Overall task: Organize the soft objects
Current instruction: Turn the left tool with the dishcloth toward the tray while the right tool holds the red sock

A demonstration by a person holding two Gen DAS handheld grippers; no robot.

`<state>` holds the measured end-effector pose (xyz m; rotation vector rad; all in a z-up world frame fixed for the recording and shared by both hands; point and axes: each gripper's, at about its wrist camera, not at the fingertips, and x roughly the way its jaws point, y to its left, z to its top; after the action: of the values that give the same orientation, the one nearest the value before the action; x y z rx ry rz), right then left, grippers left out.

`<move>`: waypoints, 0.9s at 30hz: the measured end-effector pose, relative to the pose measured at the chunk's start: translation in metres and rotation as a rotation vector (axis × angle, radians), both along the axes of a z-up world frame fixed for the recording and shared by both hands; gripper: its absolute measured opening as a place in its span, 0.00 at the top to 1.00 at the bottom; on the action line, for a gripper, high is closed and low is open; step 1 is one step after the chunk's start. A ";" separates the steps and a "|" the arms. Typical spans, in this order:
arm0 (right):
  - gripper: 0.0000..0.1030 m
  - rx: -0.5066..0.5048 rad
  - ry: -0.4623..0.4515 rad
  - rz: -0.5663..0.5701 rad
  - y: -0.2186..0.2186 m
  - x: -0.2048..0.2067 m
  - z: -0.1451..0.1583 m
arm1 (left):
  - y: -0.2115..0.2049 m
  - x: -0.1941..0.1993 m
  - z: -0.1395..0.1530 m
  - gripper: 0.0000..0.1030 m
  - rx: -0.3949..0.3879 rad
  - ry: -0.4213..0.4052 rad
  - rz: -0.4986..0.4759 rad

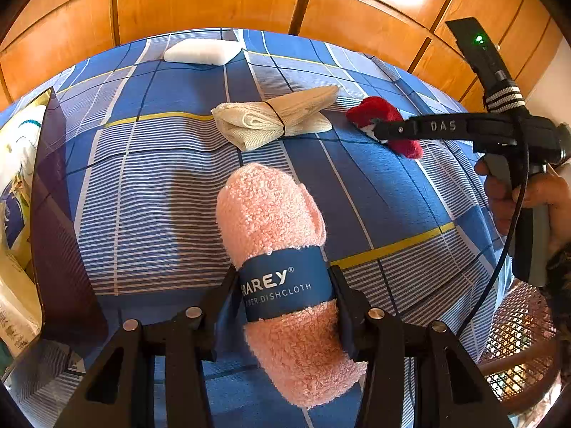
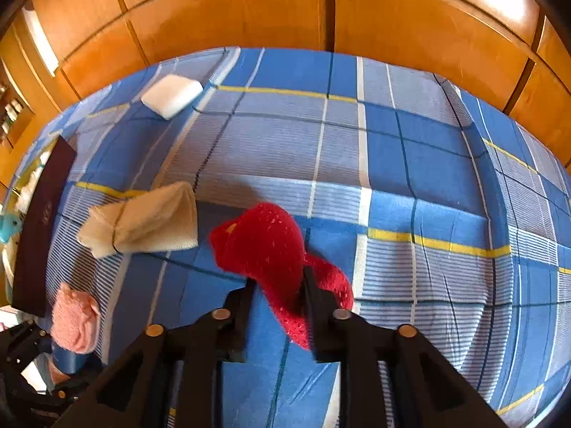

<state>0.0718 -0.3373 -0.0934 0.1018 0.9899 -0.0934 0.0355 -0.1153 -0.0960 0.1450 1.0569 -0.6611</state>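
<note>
My left gripper is shut on a rolled pink dishcloth with a blue paper band, held above the blue plaid bed. It also shows in the right wrist view at lower left. My right gripper is shut on a red plush piece, just over the bed; in the left wrist view the red plush sits at that gripper's tip. A beige folded cloth tied with a dark band lies between them, also seen in the right wrist view.
A white folded pad lies at the bed's far side. A dark open box lid with packaged items stands at the left. Wooden wardrobe doors rise behind the bed. A woven chair is at lower right.
</note>
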 end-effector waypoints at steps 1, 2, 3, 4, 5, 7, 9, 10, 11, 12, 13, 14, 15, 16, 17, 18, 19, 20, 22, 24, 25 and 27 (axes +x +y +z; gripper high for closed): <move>0.67 0.006 -0.010 -0.002 -0.001 -0.001 0.001 | -0.001 0.000 0.000 0.53 0.000 0.001 0.001; 0.66 0.012 -0.015 -0.002 -0.002 -0.001 0.002 | -0.001 0.000 0.000 0.53 0.001 0.000 0.002; 0.66 0.009 -0.015 -0.004 -0.002 -0.001 0.001 | -0.002 -0.001 0.001 0.53 0.002 -0.001 0.001; 0.66 -0.004 -0.011 -0.008 -0.002 0.000 -0.001 | -0.002 -0.001 0.001 0.53 0.004 -0.003 0.000; 0.66 -0.007 -0.006 -0.007 -0.002 0.001 -0.003 | -0.002 -0.001 0.001 0.53 0.003 -0.004 -0.002; 0.66 -0.016 -0.004 -0.003 0.002 0.002 -0.005 | -0.001 0.001 0.000 0.53 -0.001 -0.001 -0.002; 0.66 -0.028 -0.006 -0.001 0.004 0.004 -0.006 | -0.001 0.001 0.000 0.53 -0.002 -0.001 -0.003; 0.67 -0.037 -0.007 -0.002 0.005 0.003 -0.005 | -0.001 0.001 0.000 0.53 -0.001 -0.002 -0.003; 0.69 -0.050 -0.006 0.000 0.006 0.002 -0.005 | -0.001 0.001 0.000 0.53 -0.001 -0.003 -0.004; 0.69 -0.070 -0.005 0.002 0.009 0.003 -0.006 | 0.000 0.001 0.000 0.53 0.000 -0.004 -0.004; 0.69 -0.083 -0.002 0.005 0.010 0.003 -0.007 | -0.001 0.001 0.000 0.53 0.001 -0.006 -0.005; 0.69 -0.098 0.001 0.009 0.013 0.003 -0.008 | -0.001 0.001 0.001 0.53 0.003 -0.009 -0.005; 0.69 -0.103 0.002 0.010 0.013 0.002 -0.009 | -0.001 0.000 0.001 0.53 0.005 -0.011 -0.005; 0.69 -0.102 0.001 0.009 0.013 0.002 -0.009 | -0.001 0.000 0.001 0.54 0.008 -0.014 -0.005; 0.69 -0.096 0.002 0.007 0.012 0.002 -0.009 | -0.002 0.000 0.002 0.55 0.009 -0.017 -0.004; 0.69 -0.088 0.003 0.009 0.010 0.002 -0.010 | -0.002 0.000 0.002 0.56 0.012 -0.021 -0.002; 0.68 -0.084 0.003 0.013 0.009 0.002 -0.010 | -0.002 -0.001 0.003 0.58 0.015 -0.026 -0.001; 0.68 -0.079 0.003 0.012 0.008 0.002 -0.010 | -0.002 -0.002 0.004 0.59 0.018 -0.032 -0.001; 0.68 -0.070 0.000 0.007 0.007 0.002 -0.010 | -0.003 -0.004 0.006 0.60 0.026 -0.045 -0.003; 0.68 -0.080 -0.002 0.013 0.008 0.002 -0.010 | -0.004 -0.007 0.009 0.60 0.037 -0.065 -0.002; 0.68 -0.087 -0.002 0.015 0.009 0.002 -0.010 | -0.004 -0.009 0.011 0.61 0.040 -0.075 -0.002; 0.68 -0.112 -0.007 0.023 0.012 0.001 -0.010 | -0.003 -0.012 0.017 0.61 0.040 -0.103 -0.001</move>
<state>0.0728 -0.3249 -0.1036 -0.0119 0.9769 -0.1275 0.0235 -0.1183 -0.0786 0.2121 0.9715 -0.6273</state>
